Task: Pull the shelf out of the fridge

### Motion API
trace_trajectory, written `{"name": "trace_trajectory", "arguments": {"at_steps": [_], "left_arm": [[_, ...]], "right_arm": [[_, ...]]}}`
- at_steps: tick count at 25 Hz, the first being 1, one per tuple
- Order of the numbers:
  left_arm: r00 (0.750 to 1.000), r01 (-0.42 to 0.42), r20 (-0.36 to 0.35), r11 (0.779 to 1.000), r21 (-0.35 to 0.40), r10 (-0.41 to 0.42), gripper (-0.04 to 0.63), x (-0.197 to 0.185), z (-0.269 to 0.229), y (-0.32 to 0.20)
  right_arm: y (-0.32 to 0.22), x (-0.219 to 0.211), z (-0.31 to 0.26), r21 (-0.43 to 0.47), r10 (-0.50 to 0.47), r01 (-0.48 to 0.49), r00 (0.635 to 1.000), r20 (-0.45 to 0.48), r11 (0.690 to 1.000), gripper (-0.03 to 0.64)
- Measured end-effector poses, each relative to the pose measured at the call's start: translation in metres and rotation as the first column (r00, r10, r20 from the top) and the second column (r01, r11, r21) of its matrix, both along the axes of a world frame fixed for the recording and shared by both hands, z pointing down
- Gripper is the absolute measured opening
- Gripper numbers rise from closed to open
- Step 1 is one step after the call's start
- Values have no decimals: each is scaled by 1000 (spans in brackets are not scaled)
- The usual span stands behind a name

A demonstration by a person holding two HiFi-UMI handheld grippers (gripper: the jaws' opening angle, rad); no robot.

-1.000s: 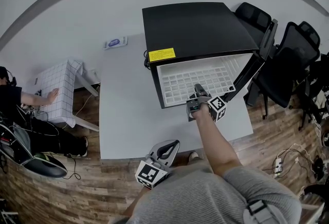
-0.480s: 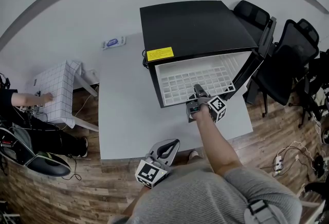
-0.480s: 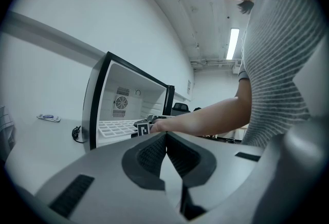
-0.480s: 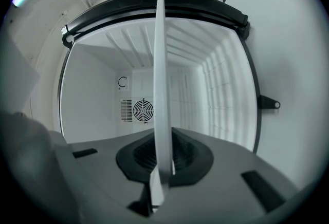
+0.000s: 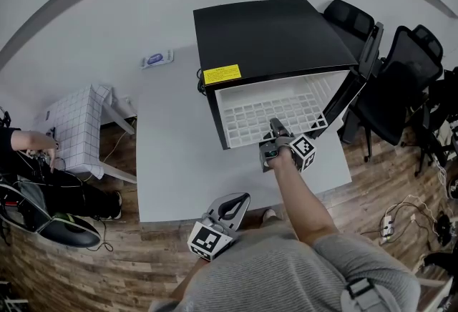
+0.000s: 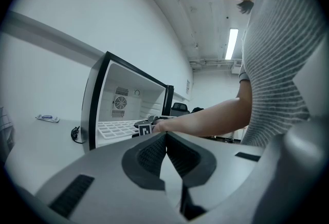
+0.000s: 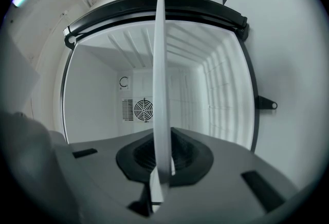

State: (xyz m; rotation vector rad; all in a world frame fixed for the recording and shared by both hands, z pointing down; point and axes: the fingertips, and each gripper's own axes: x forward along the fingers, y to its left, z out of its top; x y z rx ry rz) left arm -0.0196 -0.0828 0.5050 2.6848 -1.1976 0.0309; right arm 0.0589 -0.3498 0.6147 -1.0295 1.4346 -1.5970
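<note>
A black mini fridge (image 5: 265,35) stands open on the white table (image 5: 172,160). Its white grid shelf (image 5: 268,114) juts out of the front. My right gripper (image 5: 274,133) is shut on the shelf's front edge. In the right gripper view the shelf (image 7: 160,63) shows edge-on, running from between the pads into the white fridge interior (image 7: 216,89). My left gripper (image 5: 232,207) hovers near the table's front edge, shut and holding nothing. In the left gripper view its pads (image 6: 165,135) meet, with the fridge (image 6: 97,99) and the right arm (image 6: 205,120) beyond.
The fridge door (image 5: 354,92) swings out to the right, towards black office chairs (image 5: 401,81). A small white and blue object (image 5: 158,59) lies on the table left of the fridge. A cloth-covered side table (image 5: 75,121) and a seated person (image 5: 28,142) are at the far left.
Both grippers and the shelf stay where they were. The person at the far left has drawn a hand back from the cloth-covered table.
</note>
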Motion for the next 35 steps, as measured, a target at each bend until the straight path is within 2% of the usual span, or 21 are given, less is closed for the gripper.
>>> {"name": "trace_trajectory", "arguments": {"at_steps": [18,35], "left_arm": [[1000,10,7,1000,2,-10,11,-9,2,-3],[1000,-13,15,1000,1,13,11,-6,5,-8]], "right_arm": [[10,4,-1,19,-8,8,1000,-3,1000,28],[21,7,-1,20,-12,12,1000,0,1000,28]]}}
